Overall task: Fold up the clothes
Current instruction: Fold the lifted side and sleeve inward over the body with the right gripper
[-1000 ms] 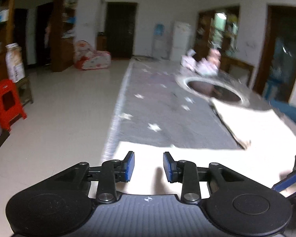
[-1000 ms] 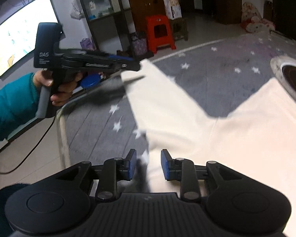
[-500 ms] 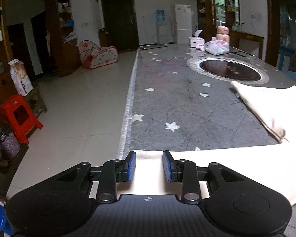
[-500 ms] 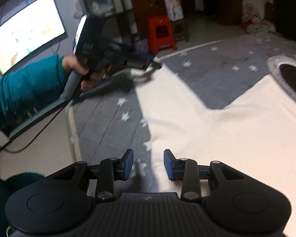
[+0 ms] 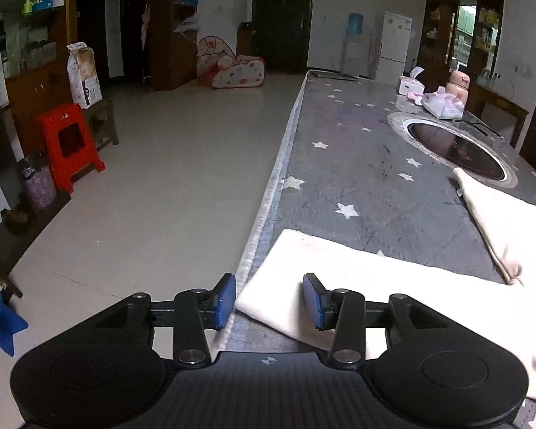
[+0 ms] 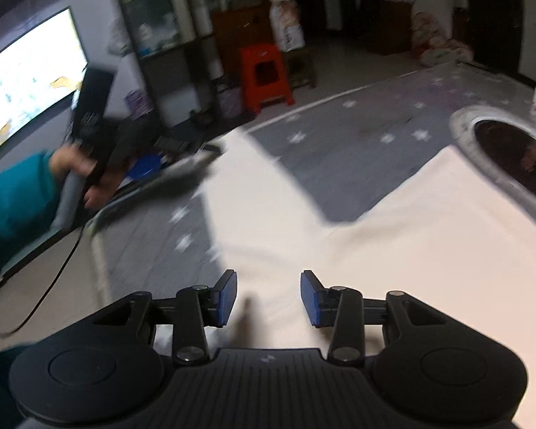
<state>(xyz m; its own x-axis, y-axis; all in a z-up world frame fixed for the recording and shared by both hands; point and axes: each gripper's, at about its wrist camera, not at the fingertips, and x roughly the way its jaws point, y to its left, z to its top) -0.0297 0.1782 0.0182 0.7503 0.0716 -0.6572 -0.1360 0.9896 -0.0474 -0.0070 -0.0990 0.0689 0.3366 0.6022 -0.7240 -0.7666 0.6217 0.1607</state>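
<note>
Change: both claws have spread wider than half a second ago; the left one then had the sleeve edge between narrowly set pads, and now the sleeve lies flat on the table under it.
Left claw (image 5: 269, 299): released, blue pads wide apart, hovering over the table's near edge; nothing is gripped.
Right claw (image 6: 269, 298): released too, pads wide apart above the body of the shirt, holding nothing.
Shirt (image 6: 393, 236): cream, spread flat on the table, its body under the right claw and reaching up to the round cooktop.
Sleeve (image 5: 339, 275): stretched toward the table's edge, its cuff end just in front of the left claw's pads; a second sleeve (image 5: 500, 221) runs away toward the cooktop.
Table (image 5: 357, 164): long, covered with a grey cloth with white stars.
Cooktop (image 5: 457, 148): round, dark, set into the table, touching the far sleeve's tip.
Left hand (image 6: 85, 175): blurred in the right view, in a teal cuff, gripping the left tool's handle by the table's corner.
Stool (image 5: 69, 146): red, on the pale floor, well apart from the table.
</note>
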